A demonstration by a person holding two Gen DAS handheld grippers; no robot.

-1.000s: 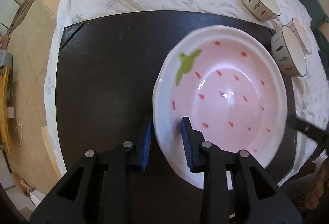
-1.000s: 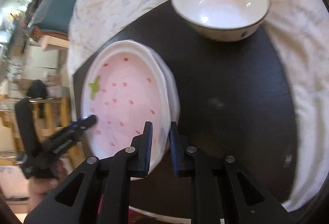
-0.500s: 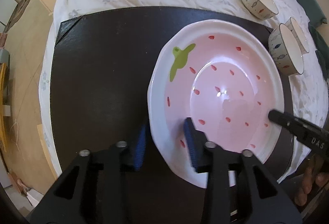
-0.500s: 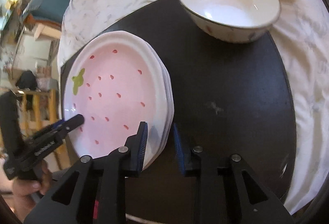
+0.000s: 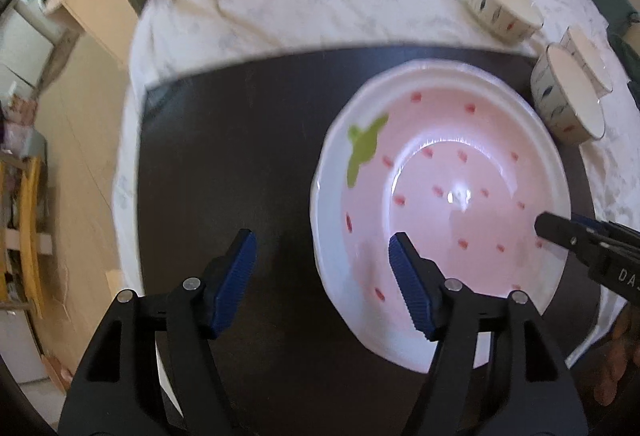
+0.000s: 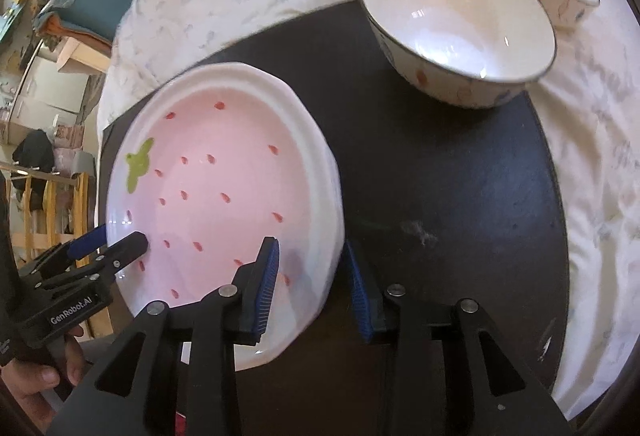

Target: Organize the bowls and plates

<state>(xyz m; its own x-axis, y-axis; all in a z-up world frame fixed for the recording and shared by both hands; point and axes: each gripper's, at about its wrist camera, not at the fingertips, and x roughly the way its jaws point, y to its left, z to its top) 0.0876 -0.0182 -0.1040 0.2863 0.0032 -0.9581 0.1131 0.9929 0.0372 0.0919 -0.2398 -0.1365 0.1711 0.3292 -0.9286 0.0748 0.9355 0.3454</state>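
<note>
Resting flat on the dark surface (image 5: 224, 139) now, the pink strawberry plate (image 5: 440, 195) no longer tilts as it did a sec ago, w/ three patterned bowls (image 6: 460, 35) beyond it, nearest at the mat's far edge. Left tongs (image 5: 322, 260) were pinching the plate's rim before; now they're opening, blue pads well apart, rim between them but not pressed. Right tongs (image 6: 312, 268) likewise opening, straddling the opposite rim w/o pressing it.

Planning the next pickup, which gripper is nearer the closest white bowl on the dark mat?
Right. The right gripper, jaws opening, straddles the pink plate's rim on the bowl's side; the left gripper, also opening, straddles the opposite rim.
</note>
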